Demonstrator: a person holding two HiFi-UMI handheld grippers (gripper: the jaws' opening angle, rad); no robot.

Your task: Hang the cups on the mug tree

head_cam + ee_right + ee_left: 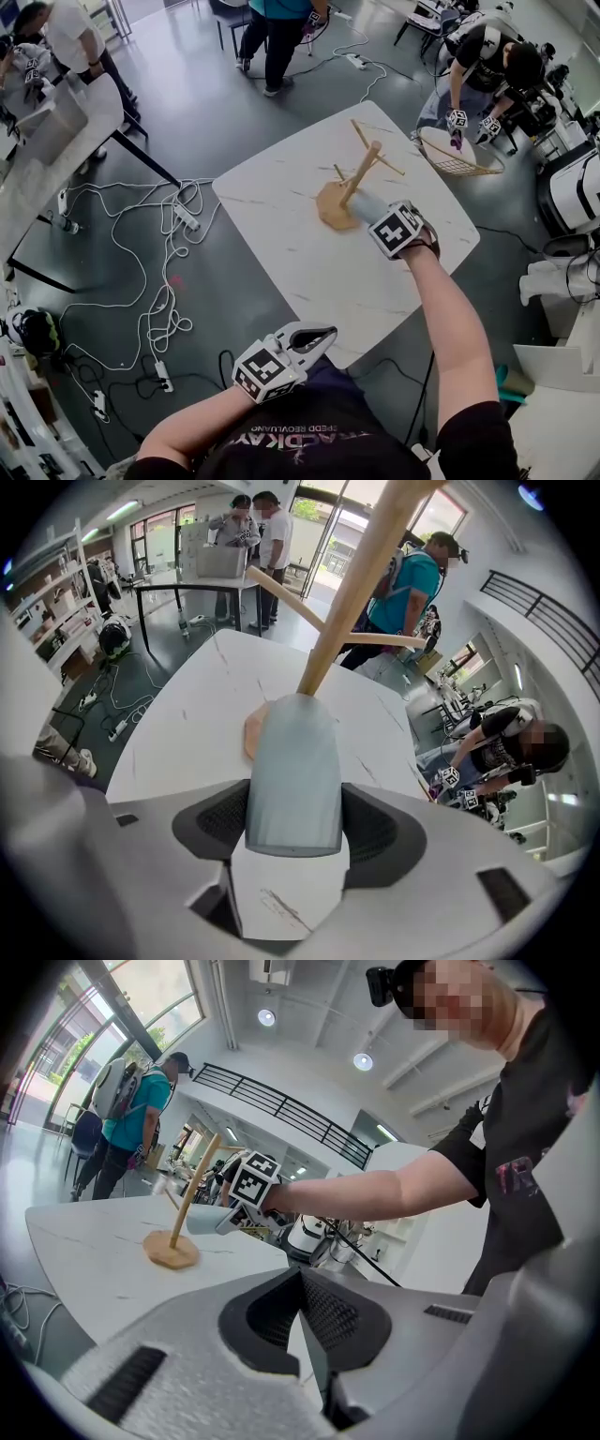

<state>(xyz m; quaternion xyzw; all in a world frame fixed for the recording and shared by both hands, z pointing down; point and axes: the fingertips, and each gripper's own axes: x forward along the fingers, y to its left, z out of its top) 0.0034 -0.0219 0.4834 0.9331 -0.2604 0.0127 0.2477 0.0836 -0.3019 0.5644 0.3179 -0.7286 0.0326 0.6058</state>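
A wooden mug tree (352,183) stands on the white table (281,225), its round base (333,206) toward the table's middle. My right gripper (380,217) is shut on a pale blue-grey cup (364,201), held on its side just right of the base. In the right gripper view the cup (292,771) sits between the jaws, its far end at the foot of the tree's pole (356,583). My left gripper (317,336) hovers at the table's near edge, shut with nothing in it. From the left gripper view I see the tree (180,1222) and cup (202,1221) across the table.
A person at the far right holds a wicker basket (457,155) just off the table's far corner. Cables and power strips (159,272) lie over the floor at left. Another table (66,112) with people stands at the far left.
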